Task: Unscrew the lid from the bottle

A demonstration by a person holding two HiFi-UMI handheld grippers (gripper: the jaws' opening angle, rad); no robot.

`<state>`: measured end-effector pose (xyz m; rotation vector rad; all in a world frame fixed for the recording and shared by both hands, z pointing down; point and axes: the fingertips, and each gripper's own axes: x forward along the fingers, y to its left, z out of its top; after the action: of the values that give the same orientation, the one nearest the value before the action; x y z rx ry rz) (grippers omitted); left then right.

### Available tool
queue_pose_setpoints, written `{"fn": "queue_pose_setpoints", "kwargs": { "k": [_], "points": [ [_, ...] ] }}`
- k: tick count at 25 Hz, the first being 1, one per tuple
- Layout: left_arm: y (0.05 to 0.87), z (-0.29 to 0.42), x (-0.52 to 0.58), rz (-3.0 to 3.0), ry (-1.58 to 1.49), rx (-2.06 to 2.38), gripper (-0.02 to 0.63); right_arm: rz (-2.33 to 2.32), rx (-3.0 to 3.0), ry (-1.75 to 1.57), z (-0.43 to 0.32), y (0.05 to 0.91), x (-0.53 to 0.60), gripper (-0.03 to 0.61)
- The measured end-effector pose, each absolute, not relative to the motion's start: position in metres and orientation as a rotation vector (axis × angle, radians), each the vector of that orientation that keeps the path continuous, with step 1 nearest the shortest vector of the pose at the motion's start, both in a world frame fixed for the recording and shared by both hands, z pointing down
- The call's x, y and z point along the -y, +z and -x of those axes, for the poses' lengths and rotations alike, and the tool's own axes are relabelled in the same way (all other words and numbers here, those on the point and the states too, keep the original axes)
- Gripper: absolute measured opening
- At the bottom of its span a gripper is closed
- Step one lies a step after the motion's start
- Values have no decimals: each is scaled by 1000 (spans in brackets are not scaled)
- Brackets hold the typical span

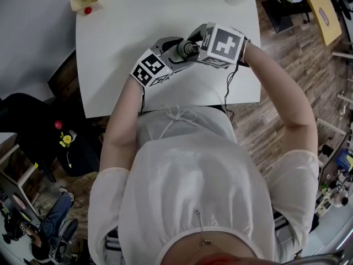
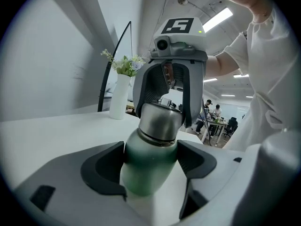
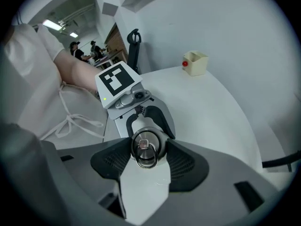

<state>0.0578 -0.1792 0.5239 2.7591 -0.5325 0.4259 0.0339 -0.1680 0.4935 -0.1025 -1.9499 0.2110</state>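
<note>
Steel-topped and green, the bottle (image 2: 146,173) hangs above the white bench (image 1: 121,48) in the head view's upper middle, its body clamped in the left claw (image 2: 150,155) to stop it turning while the right claw (image 3: 148,149) pinches the lid (image 3: 145,142) for unscrewing.

Person: white short-sleeve top (image 1: 193,175), drawstring tie (image 1: 175,115) at its 12 o'clock. Left gripper (image 2: 150,168), right gripper (image 3: 148,157): light-grey shells, black pads (image 3: 188,161), black-white marker cubes (image 1: 223,44), thin black cables (image 1: 226,93).

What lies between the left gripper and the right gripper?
The bottle: the left gripper grips its green body, the right gripper its lid, per both gripper views.
</note>
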Motion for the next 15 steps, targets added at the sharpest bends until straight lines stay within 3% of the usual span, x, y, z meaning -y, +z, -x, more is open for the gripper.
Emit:
{"fn": "queue_pose_setpoints", "kwargs": {
  "k": [15],
  "points": [
    [525, -58, 180, -2747, 420, 544, 362, 492, 1786, -149, -39, 491, 160, 250]
  ]
}}
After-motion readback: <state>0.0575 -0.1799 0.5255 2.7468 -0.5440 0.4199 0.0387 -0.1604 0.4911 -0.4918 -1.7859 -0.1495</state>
